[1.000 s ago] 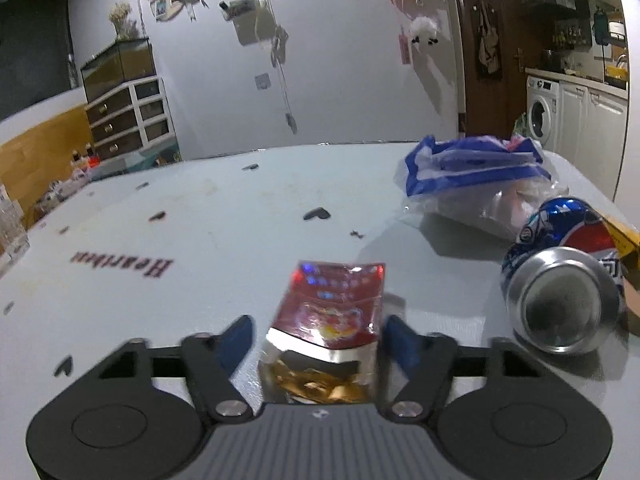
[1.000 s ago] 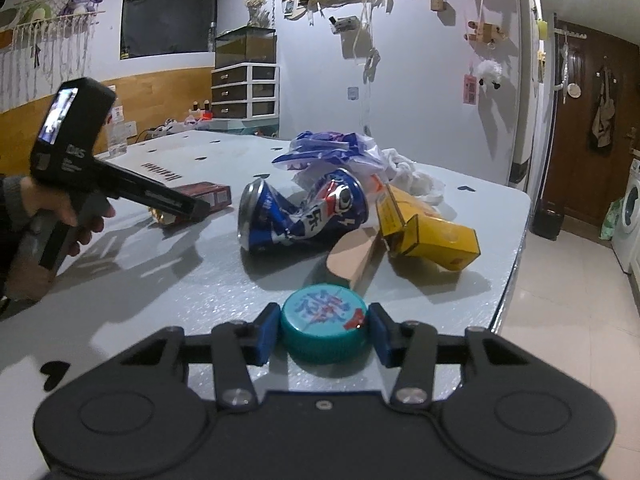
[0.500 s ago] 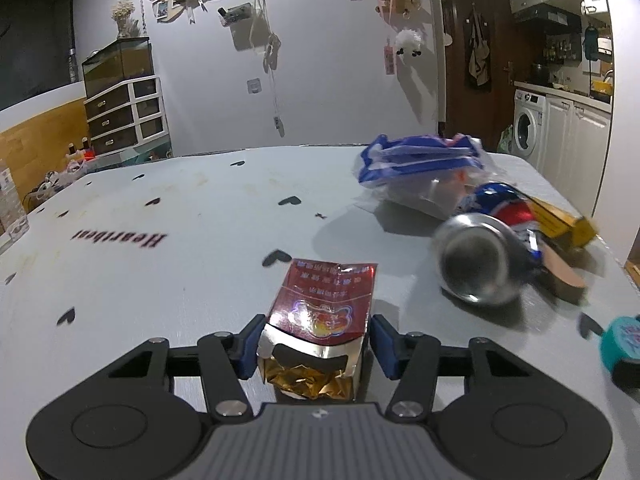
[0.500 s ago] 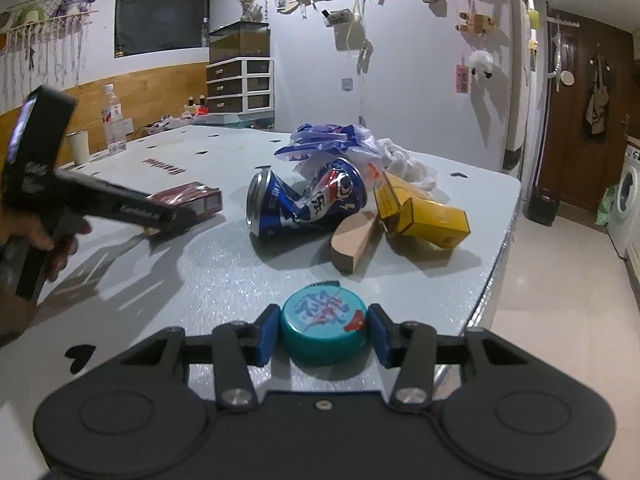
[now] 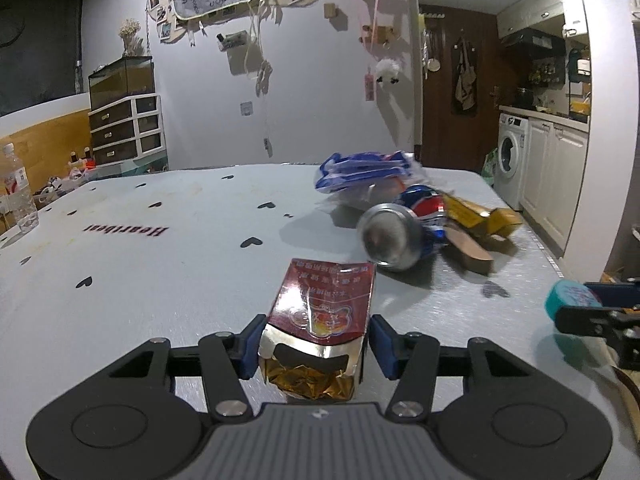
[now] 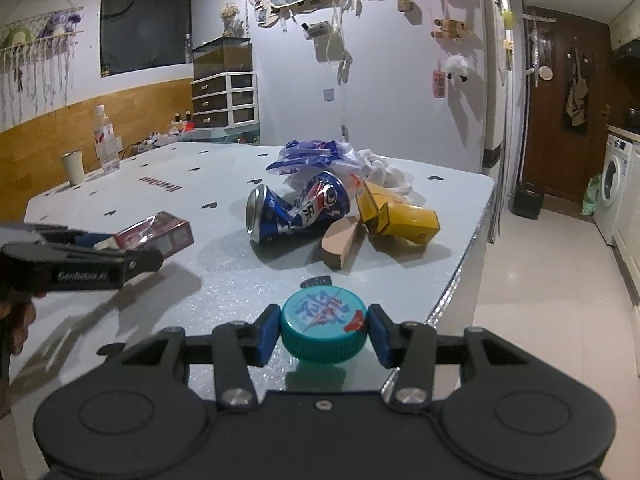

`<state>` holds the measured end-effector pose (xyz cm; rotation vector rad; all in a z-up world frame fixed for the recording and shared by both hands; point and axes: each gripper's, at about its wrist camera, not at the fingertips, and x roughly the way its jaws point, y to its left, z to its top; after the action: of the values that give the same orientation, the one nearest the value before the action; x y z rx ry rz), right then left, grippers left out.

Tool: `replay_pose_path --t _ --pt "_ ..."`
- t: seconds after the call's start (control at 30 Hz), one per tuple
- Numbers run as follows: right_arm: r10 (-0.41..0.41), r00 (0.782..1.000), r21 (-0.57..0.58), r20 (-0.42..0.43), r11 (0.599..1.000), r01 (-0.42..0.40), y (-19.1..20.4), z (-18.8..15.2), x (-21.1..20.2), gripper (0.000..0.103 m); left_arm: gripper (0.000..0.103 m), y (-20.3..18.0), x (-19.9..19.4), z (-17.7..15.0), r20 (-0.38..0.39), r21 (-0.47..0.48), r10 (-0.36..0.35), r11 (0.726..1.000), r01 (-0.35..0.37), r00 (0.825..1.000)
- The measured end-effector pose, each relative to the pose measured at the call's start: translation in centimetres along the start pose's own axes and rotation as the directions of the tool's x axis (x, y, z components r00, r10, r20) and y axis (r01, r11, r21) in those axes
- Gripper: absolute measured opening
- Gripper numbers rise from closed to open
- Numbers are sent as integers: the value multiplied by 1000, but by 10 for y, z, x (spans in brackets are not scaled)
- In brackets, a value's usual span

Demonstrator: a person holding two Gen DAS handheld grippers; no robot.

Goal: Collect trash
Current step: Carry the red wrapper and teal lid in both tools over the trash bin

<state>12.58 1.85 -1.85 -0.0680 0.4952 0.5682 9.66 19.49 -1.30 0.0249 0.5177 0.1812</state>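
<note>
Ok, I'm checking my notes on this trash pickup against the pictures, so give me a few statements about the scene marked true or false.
1. The left gripper is shut on the red cigarette pack. True.
2. The right gripper holds a yellow box. False: it is shut on the teal bottle cap; the yellow box lies on the table.
3. The crushed blue can stands upright. False: it lies on its side.
4. A clear water bottle stands at the table's far left. True.
</note>
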Motion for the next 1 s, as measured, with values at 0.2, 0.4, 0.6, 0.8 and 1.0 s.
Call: replay_pose_path --t 0.2,0.4,0.6,0.8,1.0 --pt "-28 1000 26 14 999 28 -3 -3 -19 48 55 -17 -27 -3 25 1 -3 1000 3 1000" --pt "-66 998 48 21 997 65 -12 -7 -41 48 55 -34 -48 -5 51 -2 -24 1000 24 998" --pt "-113 993 71 32 991 110 -25 -13 -62 48 55 -57 -61 -7 72 -3 -72 997 72 995" --pt "-160 987 93 28 983 157 -44 -24 -80 48 55 -82 -65 -7 83 0 -115 993 116 990" --pt "-217 976 129 8 968 214 -75 -39 -98 48 55 -120 -61 -10 62 22 -181 983 180 982"
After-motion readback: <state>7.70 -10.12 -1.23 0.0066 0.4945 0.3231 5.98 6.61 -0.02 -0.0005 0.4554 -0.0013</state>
